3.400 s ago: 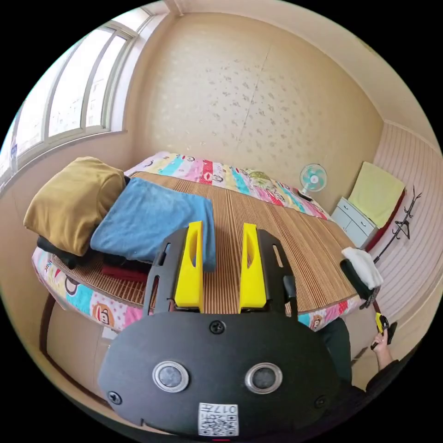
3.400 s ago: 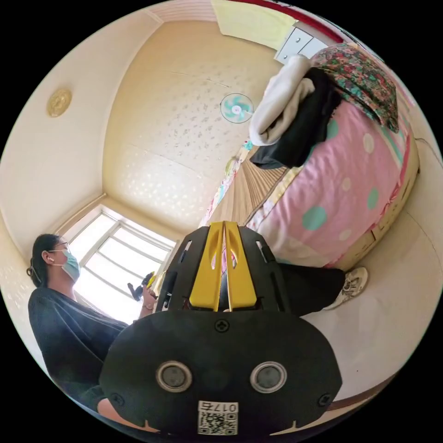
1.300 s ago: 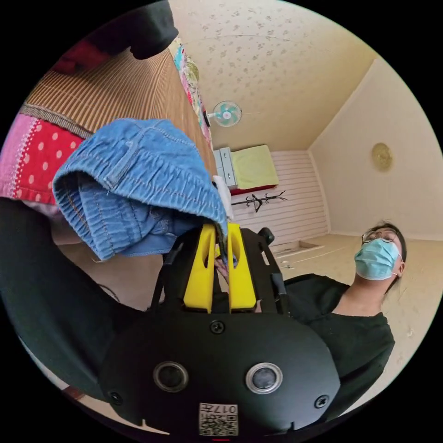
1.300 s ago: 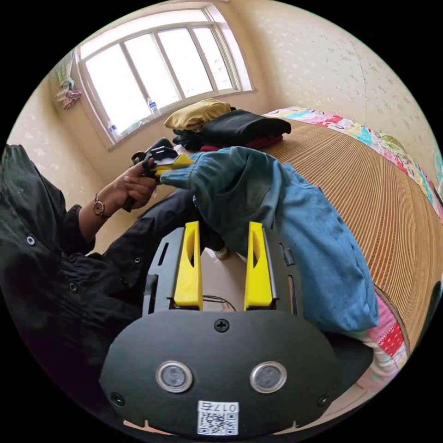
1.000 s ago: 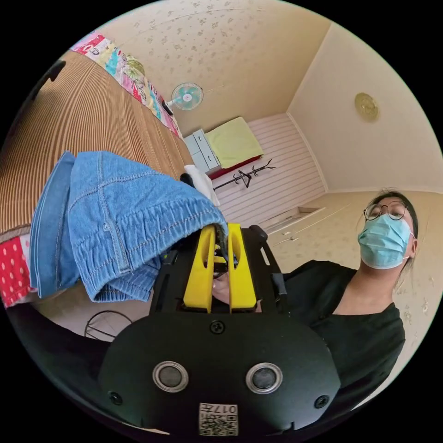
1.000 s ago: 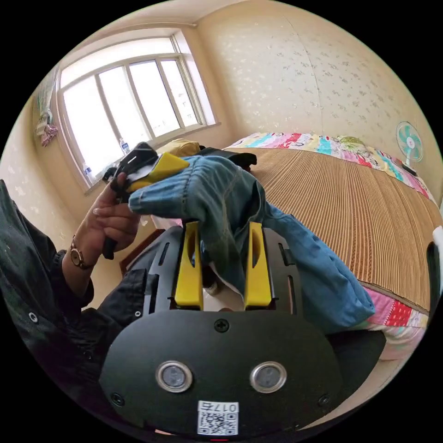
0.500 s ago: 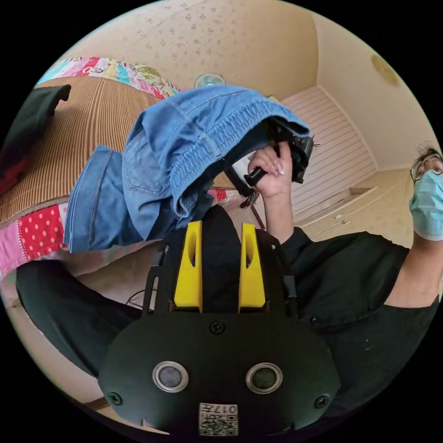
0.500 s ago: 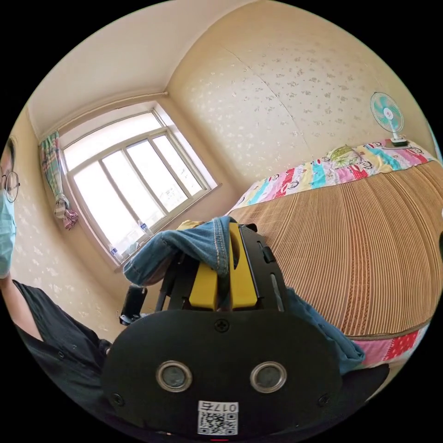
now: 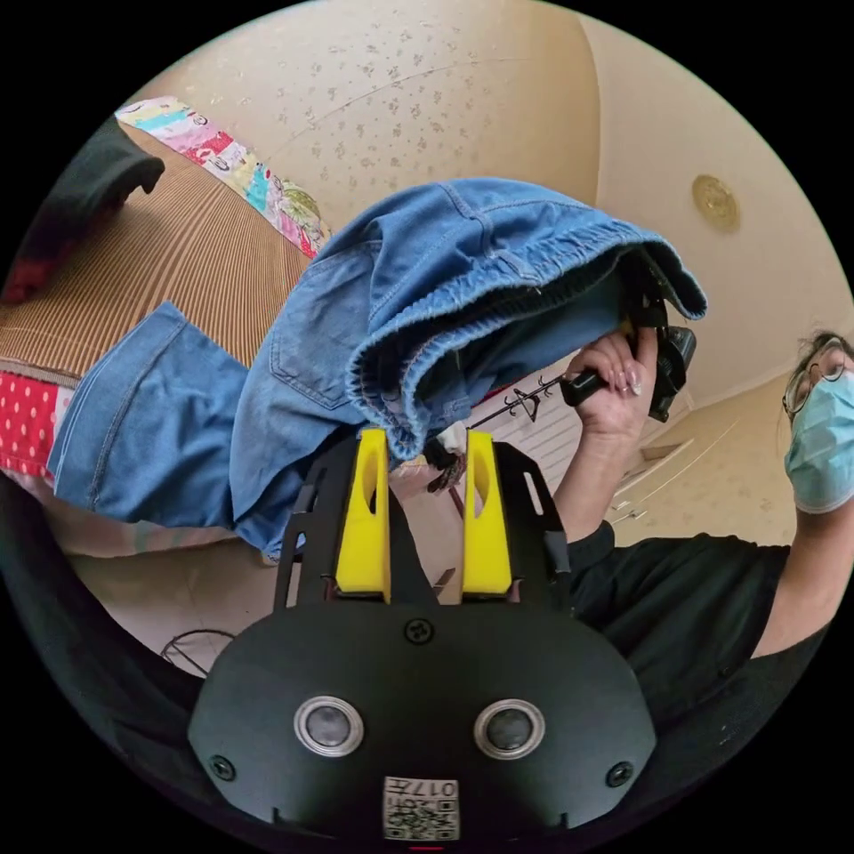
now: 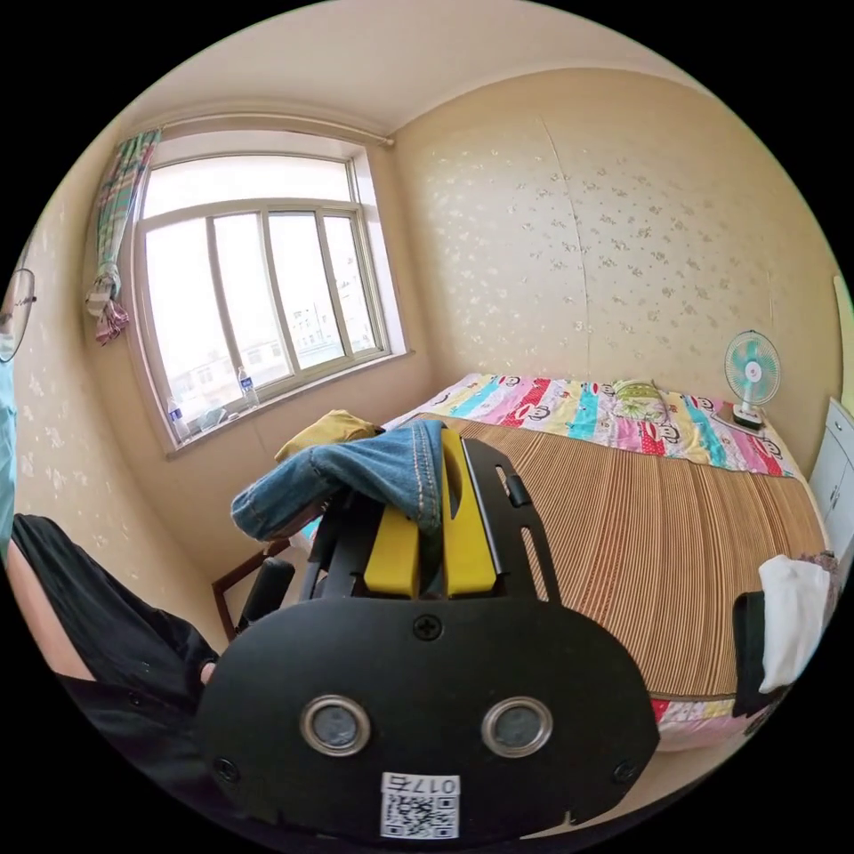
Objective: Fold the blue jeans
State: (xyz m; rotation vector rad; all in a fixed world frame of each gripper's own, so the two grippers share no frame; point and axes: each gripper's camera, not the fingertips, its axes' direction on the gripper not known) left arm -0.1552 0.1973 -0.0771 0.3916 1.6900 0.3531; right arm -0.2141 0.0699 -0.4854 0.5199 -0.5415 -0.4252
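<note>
in the right gripper view, the right gripper [image 10: 430, 498] has its yellow jaws pressed together on the elastic waistband of the blue jeans [image 10: 356, 476], held up beside the bed [image 10: 676, 543], with a window [image 10: 258, 285] and a small fan [image 10: 753, 369] behind. the left gripper view gives the other side: the left gripper [image 9: 425, 471] has its jaws spread with nothing between them, just under the jeans' [image 9: 427, 294] hanging waistband. there the legs trail down over the bed's [image 9: 205, 258] edge, and a hand [image 9: 614, 382] grips the right gripper's handle under the denim.
</note>
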